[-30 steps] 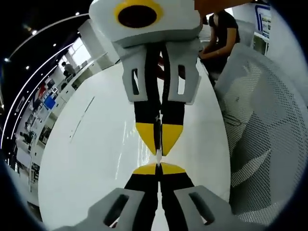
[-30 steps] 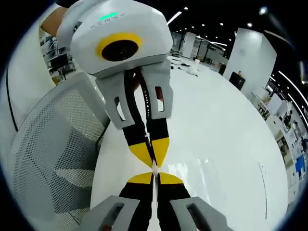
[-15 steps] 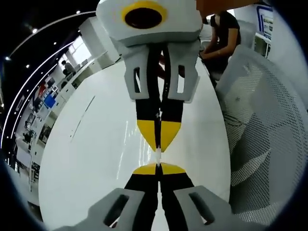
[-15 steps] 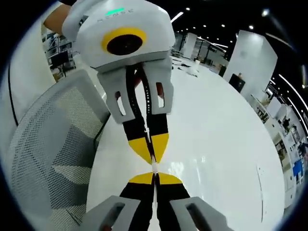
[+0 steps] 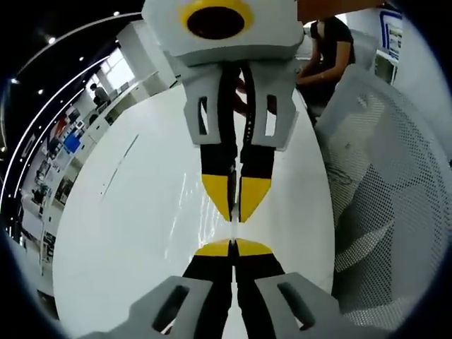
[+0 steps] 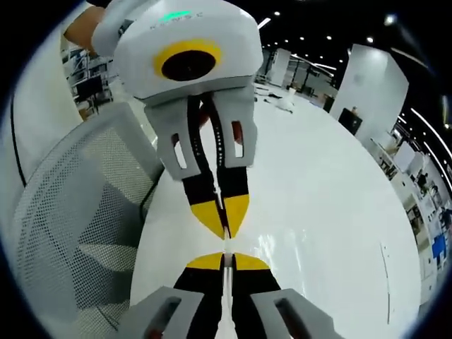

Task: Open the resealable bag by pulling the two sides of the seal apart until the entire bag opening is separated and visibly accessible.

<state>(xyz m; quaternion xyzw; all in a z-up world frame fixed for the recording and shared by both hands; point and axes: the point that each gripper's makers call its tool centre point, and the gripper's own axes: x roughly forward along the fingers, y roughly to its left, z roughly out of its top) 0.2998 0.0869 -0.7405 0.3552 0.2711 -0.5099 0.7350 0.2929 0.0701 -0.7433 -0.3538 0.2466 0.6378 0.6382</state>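
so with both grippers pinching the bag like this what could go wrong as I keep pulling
The bag is clear and thin, and the left gripper and right gripper each seem to pinch only a narrow edge, tips nearly touching. One side may slip out as the pull grows. If either grip caught both layers, the seal may not part. The film might also stretch or tear at the pinch.

Bright overhead ceiling lights [image 6: 318, 65]; I see glare streaks on glossy white table [image 5: 141, 212] near middle. Strong fisheye bending at edges; centre sharp.
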